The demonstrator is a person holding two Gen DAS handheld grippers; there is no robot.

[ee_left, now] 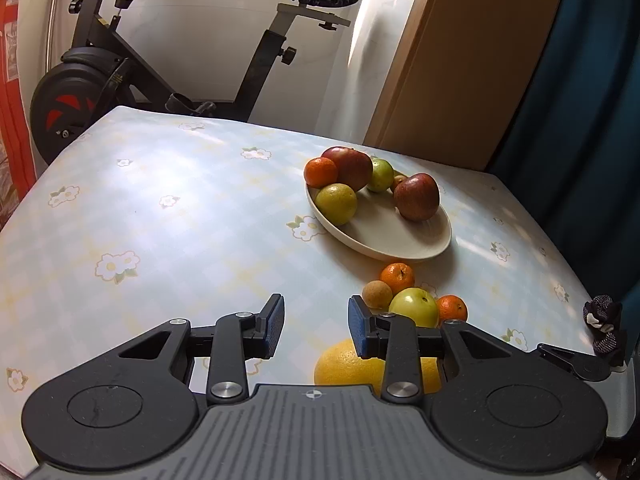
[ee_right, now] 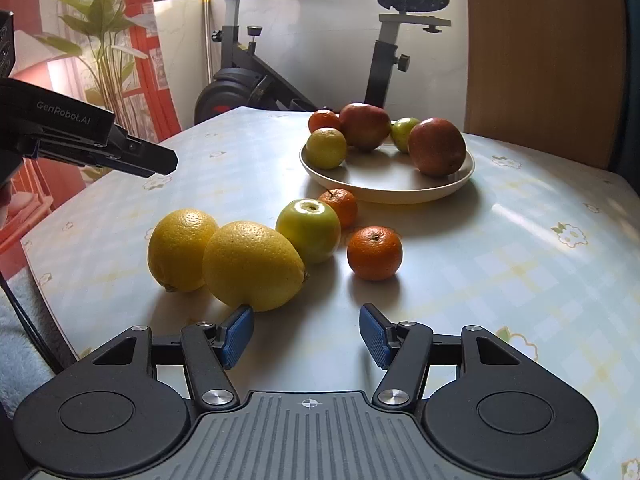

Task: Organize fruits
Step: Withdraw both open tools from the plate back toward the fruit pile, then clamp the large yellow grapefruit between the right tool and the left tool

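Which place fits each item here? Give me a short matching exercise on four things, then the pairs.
Column one:
1. red apple
2. green apple
3. large yellow citrus
4. right tool

Column two:
A. open and empty, above the tablecloth
B. on the cloth, between a yellow citrus and a mandarin
C. on the plate
D. on the cloth, nearest the right tool's left pad

Pairs: 1-C, 2-B, 3-D, 4-A

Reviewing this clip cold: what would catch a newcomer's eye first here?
The cream plate at the table's far side, with two red apples, two green fruits and a tangerine. Nearer, loose fruit lies on the floral tablecloth: two big yellow citrus, a green apple and tangerines. Both hand-held grippers are empty.
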